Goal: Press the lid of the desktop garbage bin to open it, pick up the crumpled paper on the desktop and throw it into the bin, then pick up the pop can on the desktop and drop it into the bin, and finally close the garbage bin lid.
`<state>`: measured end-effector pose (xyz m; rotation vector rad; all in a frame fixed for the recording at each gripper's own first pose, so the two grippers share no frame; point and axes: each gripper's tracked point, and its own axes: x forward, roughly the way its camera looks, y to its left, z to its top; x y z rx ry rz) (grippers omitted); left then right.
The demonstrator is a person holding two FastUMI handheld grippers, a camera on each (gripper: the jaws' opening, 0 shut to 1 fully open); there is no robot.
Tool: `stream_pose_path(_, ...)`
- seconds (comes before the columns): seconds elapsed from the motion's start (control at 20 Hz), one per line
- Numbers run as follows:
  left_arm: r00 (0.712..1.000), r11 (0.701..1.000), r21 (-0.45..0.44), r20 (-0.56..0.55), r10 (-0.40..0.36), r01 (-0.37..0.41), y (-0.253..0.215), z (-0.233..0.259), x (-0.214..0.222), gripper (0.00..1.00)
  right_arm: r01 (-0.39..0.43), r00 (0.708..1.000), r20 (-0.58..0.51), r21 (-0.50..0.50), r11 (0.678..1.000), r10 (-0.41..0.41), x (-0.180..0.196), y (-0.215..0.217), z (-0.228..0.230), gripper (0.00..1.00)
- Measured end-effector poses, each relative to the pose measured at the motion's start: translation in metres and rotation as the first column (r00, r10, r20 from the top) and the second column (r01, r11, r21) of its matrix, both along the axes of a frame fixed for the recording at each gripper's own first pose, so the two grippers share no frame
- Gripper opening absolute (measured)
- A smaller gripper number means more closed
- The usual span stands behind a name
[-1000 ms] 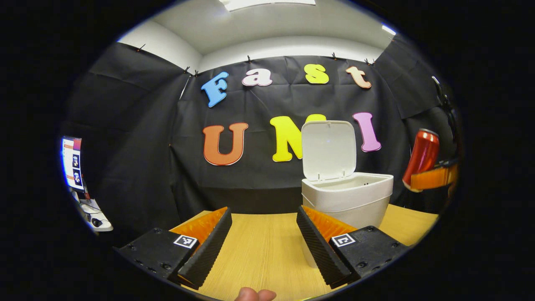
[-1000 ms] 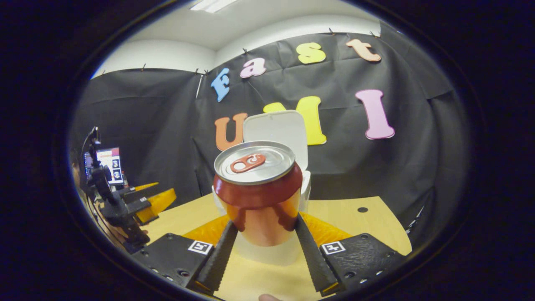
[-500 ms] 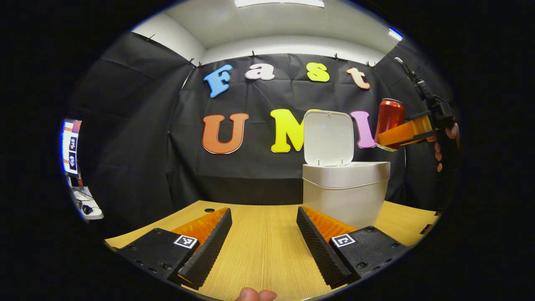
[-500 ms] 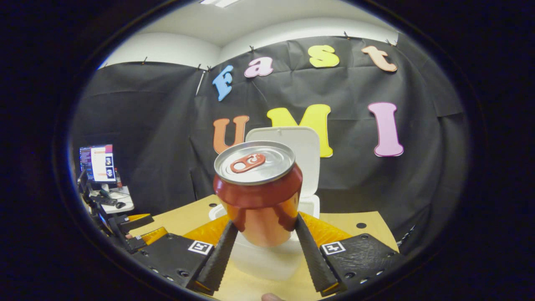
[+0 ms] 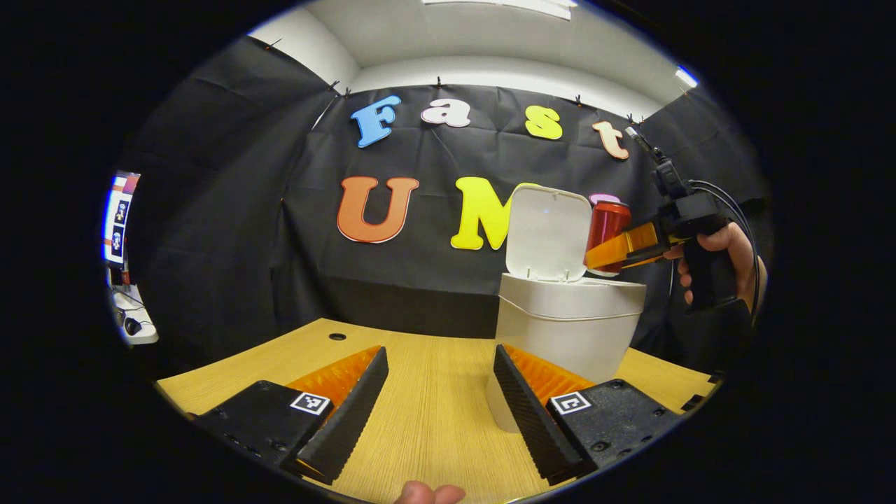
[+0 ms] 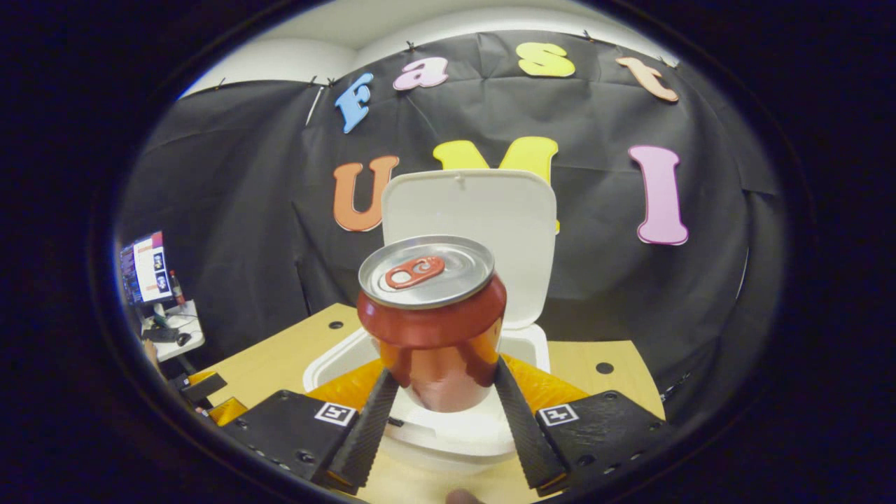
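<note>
The white bin (image 5: 570, 325) stands on the wooden table (image 5: 434, 413) with its lid (image 5: 548, 233) tipped up at the back. In the right gripper view my right gripper (image 6: 442, 413) is shut on the red pop can (image 6: 432, 323), held upright just above the bin's open mouth (image 6: 336, 360), with the raised lid (image 6: 470, 217) behind it. The left gripper view shows that can (image 5: 607, 225) and the right gripper (image 5: 616, 250) over the bin's right side, held by a hand (image 5: 721, 245). My left gripper (image 5: 437, 409) hangs open low over the table, left of the bin, holding nothing. The bin's inside is hidden.
A side desk with a lit monitor (image 5: 117, 220) sits far left beyond the table edge. Small round holes (image 5: 337, 337) mark the tabletop, one (image 6: 604, 367) right of the bin. The black cloth wall runs close behind the bin.
My right gripper has carried the can left and forward until it hangs over the open bin. My left gripper has drawn back slightly and stayed open.
</note>
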<state>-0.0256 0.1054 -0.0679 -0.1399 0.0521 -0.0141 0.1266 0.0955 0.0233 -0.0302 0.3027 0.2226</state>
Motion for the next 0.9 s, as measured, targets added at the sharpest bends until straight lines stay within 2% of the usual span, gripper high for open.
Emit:
stream_pose_path(0.1,0.999,0.999,0.026,0.007,0.038,-0.038,0.006,0.004,-0.002,0.98,0.008,1.0,0.003,-0.002,1.0,-0.008,0.007,-0.003,0.001,0.79)
stream_pose_path(0.15,1.0,0.999,0.042,0.007,0.014,-0.014,-0.002,0.002,-0.003,0.98,0.007,1.0,-0.004,0.004,1.0,-0.007,0.009,-0.003,-0.002,0.79)
stream_pose_path(0.25,1.0,0.998,0.058,0.009,0.019,-0.019,-0.004,0.003,-0.003,0.98,0.015,1.0,-0.018,0.009,1.0,-0.015,0.013,-0.004,-0.004,0.79)
stream_pose_path(0.4,1.0,0.999,0.043,0.009,-0.012,0.011,-0.013,0.003,-0.003,0.98,0.025,0.999,-0.033,0.014,1.0,-0.024,0.019,-0.004,-0.006,0.81)
stream_pose_path(0.9,1.0,0.996,0.086,0.025,-0.004,0.001,-0.012,0.006,-0.006,0.98,0.055,0.998,0.0,0.014,0.998,-0.055,0.017,-0.004,0.006,0.84)
